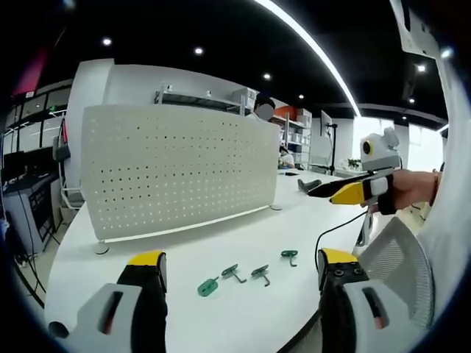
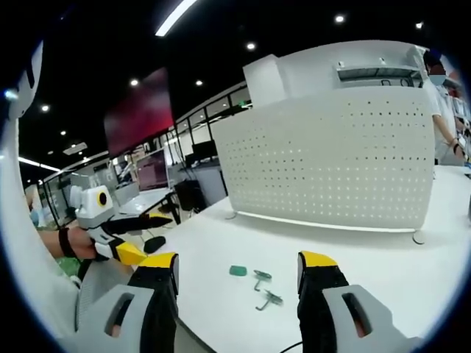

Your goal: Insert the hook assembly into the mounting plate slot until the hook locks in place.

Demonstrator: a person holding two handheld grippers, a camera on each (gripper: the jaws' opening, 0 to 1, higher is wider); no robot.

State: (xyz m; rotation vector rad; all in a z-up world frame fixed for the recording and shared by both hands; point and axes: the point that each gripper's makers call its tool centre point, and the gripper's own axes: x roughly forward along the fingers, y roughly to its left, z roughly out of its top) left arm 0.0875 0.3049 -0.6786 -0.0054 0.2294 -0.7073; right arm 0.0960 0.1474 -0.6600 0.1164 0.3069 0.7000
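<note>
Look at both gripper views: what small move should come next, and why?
Probably lower the left gripper toward the nearest green hook and close on it. Both grippers are open, holding nothing and raised above the white table; the hooks lie loose there, apart from the perforated mounting plate, so none is inserted yet. The right gripper could serve equally.

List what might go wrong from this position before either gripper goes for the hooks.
1. The small grey-green metal hooks lie loose and close together on the white table; an open gripper may nudge neighbours.
2. They lie close to the table's near edge and might be pushed off.
3. The white perforated mounting plate stands well behind them, so carrying risks a drop.
</note>
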